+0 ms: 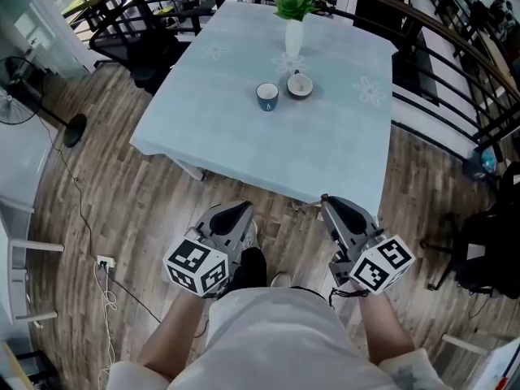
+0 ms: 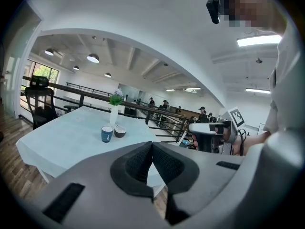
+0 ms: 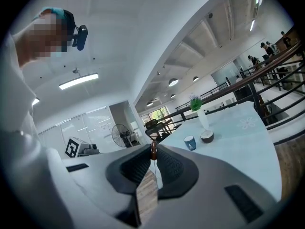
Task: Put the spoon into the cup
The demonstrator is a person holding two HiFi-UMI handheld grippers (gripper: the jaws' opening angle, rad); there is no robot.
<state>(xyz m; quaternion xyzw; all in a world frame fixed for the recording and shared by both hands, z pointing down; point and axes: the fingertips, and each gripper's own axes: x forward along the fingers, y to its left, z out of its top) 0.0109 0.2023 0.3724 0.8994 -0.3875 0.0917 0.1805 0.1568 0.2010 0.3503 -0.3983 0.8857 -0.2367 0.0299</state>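
Note:
A blue cup (image 1: 267, 96) stands near the middle of the table (image 1: 244, 145), with a dark bowl (image 1: 300, 85) just to its right. Both show far ahead in the left gripper view, cup (image 2: 106, 134) and bowl (image 2: 119, 131), and in the right gripper view, cup (image 3: 190, 142) and bowl (image 3: 207, 136). My left gripper (image 1: 241, 208) is held over the floor short of the table's near edge, its tips (image 2: 152, 144) together with nothing between them. My right gripper (image 1: 327, 201) is beside it; its tips (image 3: 153, 149) pinch a small brown piece. I cannot tell whether that piece is the spoon.
A white vase with a green plant (image 1: 293, 35) stands behind the bowl. A black chair (image 1: 130, 39) sits at the table's far left, a curved railing (image 1: 439, 31) runs behind and to the right, and a fan (image 1: 20, 96) stands at the left.

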